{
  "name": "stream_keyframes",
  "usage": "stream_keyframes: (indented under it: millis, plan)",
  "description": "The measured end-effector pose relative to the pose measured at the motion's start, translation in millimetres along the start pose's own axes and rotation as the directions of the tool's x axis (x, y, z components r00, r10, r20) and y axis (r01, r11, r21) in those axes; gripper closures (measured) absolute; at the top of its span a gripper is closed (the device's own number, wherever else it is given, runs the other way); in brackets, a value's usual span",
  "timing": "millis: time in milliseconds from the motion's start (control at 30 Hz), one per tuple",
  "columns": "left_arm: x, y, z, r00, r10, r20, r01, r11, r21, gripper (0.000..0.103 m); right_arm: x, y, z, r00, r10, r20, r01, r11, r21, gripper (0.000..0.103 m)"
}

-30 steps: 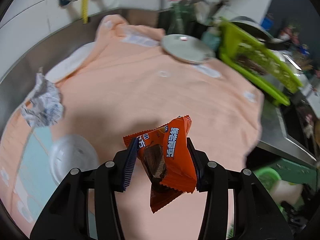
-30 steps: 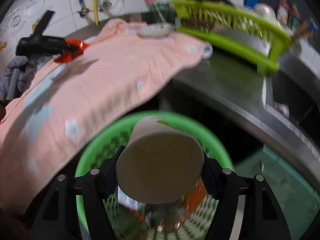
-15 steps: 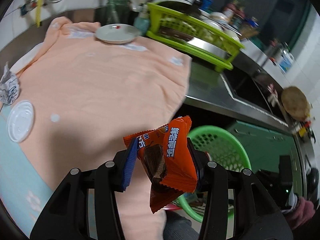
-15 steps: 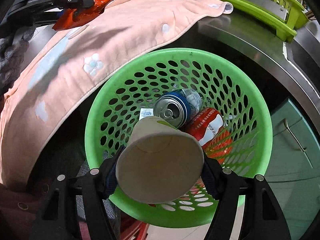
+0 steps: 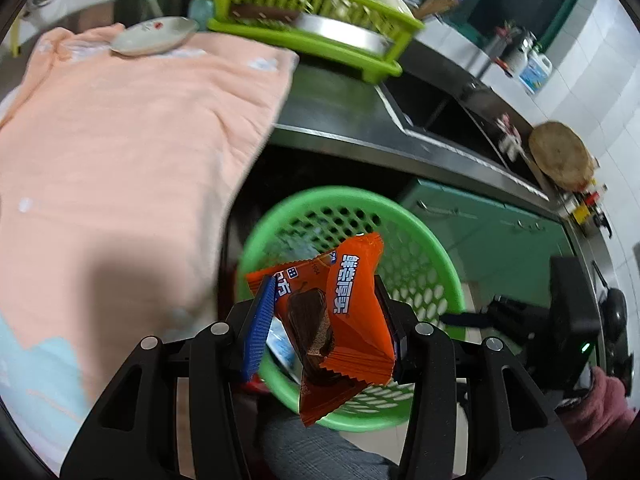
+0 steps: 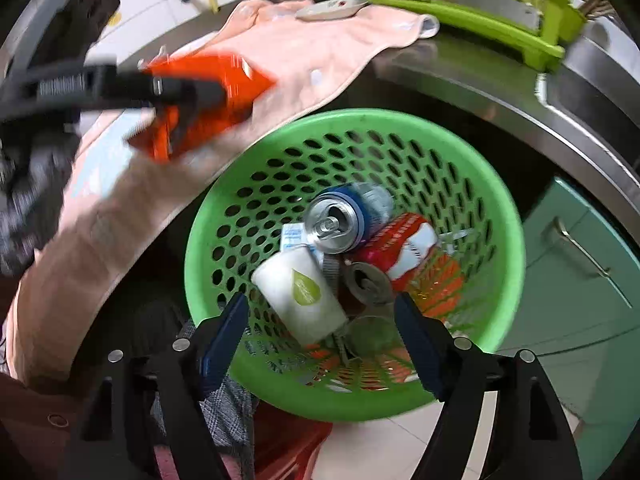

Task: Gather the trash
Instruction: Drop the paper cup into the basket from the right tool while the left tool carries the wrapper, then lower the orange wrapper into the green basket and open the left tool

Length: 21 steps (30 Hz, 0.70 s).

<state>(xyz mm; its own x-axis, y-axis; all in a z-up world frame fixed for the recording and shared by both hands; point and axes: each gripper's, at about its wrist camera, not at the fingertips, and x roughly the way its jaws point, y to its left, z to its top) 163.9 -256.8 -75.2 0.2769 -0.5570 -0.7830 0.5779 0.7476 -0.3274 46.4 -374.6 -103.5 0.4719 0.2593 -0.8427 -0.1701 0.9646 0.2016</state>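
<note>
While left tongs [image 5: 326, 320] clamp one wrapper [image 5: 340, 320], right tongs [image 6: 322, 328], just opening, gape above one basket [image 6: 500, 208].

The wrapper [image 5: 348, 312] is orange with white characters and a brown chocolate picture. The basket [image 6: 496, 216] is bright green, pierced with rows of oval holes. In it lie a white cup [image 6: 300, 296] bearing a green leaf mark, a blue and silver can [image 6: 344, 220], and a red and white pack [image 6: 400, 248]. The towel [image 5: 120, 140] is peach with pale blue patches and small white flowers. The rack [image 5: 320, 20] is lime green. The counter [image 5: 344, 120] is grey steel; the cabinet [image 5: 492, 232] below is teal.
</note>
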Motion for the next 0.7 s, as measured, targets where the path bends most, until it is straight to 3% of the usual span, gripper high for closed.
stream_keyframes:
  millis: [400, 700]
  plan:
    - [57, -56, -23, 0.990, -0.041, -0.133, 0.054, 0.994, 0.098, 0.056, -52, -33, -17, 0.992, -0.088, 0.092, 0.081, 0.994, 0.080, 0.030]
    - [74, -63, -29, 0.988, -0.038, -0.152, 0.054, 0.993, 0.106, 0.045, -74, -43, -23, 0.983, -0.116, 0.145, 0.100, 0.989, 0.111, 0.030]
